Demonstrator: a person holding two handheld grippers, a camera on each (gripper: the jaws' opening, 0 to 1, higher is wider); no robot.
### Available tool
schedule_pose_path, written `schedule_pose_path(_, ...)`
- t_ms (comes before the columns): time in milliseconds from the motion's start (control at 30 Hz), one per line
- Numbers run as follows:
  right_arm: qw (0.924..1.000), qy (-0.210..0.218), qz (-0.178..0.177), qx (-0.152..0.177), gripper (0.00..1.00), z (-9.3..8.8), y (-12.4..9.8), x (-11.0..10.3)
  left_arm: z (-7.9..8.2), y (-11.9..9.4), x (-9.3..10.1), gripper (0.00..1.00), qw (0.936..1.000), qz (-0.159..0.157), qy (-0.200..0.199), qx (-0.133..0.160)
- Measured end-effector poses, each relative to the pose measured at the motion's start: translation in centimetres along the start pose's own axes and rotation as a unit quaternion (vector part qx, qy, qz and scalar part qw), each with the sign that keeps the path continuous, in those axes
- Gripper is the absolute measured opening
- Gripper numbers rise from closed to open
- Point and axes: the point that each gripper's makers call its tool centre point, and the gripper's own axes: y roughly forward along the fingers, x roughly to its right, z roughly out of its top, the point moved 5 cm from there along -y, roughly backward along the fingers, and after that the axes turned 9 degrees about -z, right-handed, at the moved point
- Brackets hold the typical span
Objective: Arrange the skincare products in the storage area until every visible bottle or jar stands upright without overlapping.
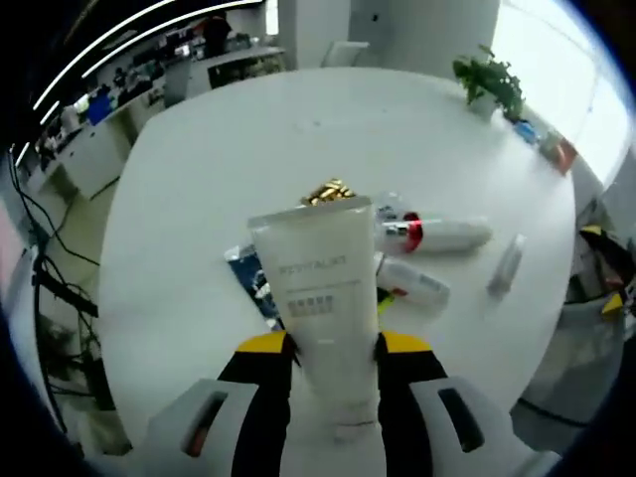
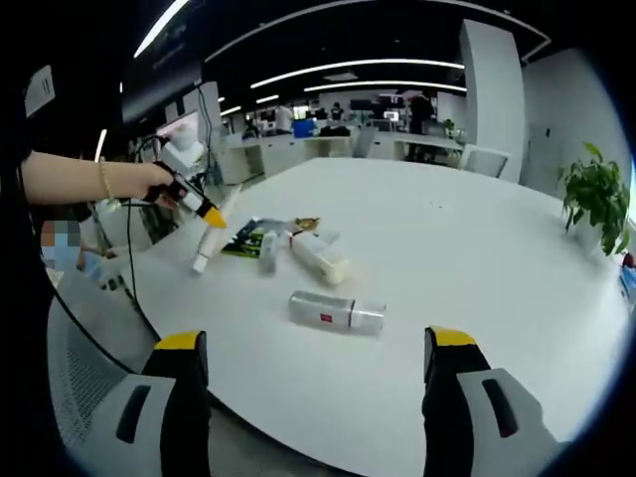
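A: Right now your left gripper (image 1: 333, 348) is clenched on the white tube (image 1: 320, 308), jaws pinching it low down near the cap end.

B: Which way's it pointing?

A: Long axis runs straight up the left gripper view, in line w/ the jaws. Cap (image 1: 354, 429) sits down between them, flat crimped end away from you. In the right gripper view the same tube (image 2: 208, 241) hangs off the left gripper (image 2: 212, 216), which a hand (image 2: 159, 182) holds, tilted, cap end down and lowest, close over the table (image 2: 477, 268). Can't tell if the cap touches the top.

B: And the right gripper?

A: Your right gripper (image 2: 316, 368) is released, jaws wide apart, nothing between them, held at the table's near edge.

B: Rest of the stuff?

A: All lying flat, none upright. Clear bottle (image 2: 336, 310) on its side just ahead of the right jaws, apart from the others. Behind it a cream tube (image 2: 319, 257) lies diagonal, next to a small grey tube (image 2: 267, 250) and a dark packet (image 2: 242, 238). From the left gripper view: a white tube w/ red band (image 1: 437, 235) lies crosswise, another white tube (image 1: 412, 281) just below it, a slim clear tube (image 1: 507, 263) off to the side, a gold wrapper (image 1: 328, 192) poking over the held tube's end.

B: Anything else?

A: Potted plant (image 2: 596, 204) at the far side of the table.
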Motion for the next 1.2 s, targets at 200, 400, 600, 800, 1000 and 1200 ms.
schedule_pose_path(200, 0.9999, 0.007, -0.009, 0.007, 0.88, 0.2, 0.0, 0.2, 0.3, -0.1, 1.5, 0.36, 0.9991, 0.012, 0.015, 0.039)
schedule_pose_path(400, 0.9997, 0.018, -0.007, 0.013, 0.86, 0.8, 0.5, 0.2, 0.3, -0.4, 4.2, 0.35, 0.9959, 0.012, 0.026, 0.086)
schedule_pose_path(600, 0.9978, 0.056, 0.013, 0.033, 0.83, 2.6, 2.0, -1.5, 0.1, -0.6, 7.3, 0.35, 0.9919, 0.008, 0.036, 0.121)
schedule_pose_path(800, 0.9929, 0.074, 0.067, 0.065, 0.79, 6.1, 4.4, -4.9, 0.2, -1.0, 9.9, 0.35, 0.9882, 0.003, 0.052, 0.144)
schedule_pose_path(1000, 0.9858, 0.084, 0.116, 0.088, 0.77, 9.4, 6.2, -8.8, 0.4, -1.4, 12.7, 0.35, 0.9849, -0.012, 0.088, 0.149)
schedule_pose_path(1200, 0.9822, 0.091, 0.141, 0.084, 0.74, 10.0, 7.3, -10.6, 0.6, -2.0, 14.4, 0.35, 0.9815, -0.022, 0.111, 0.155)
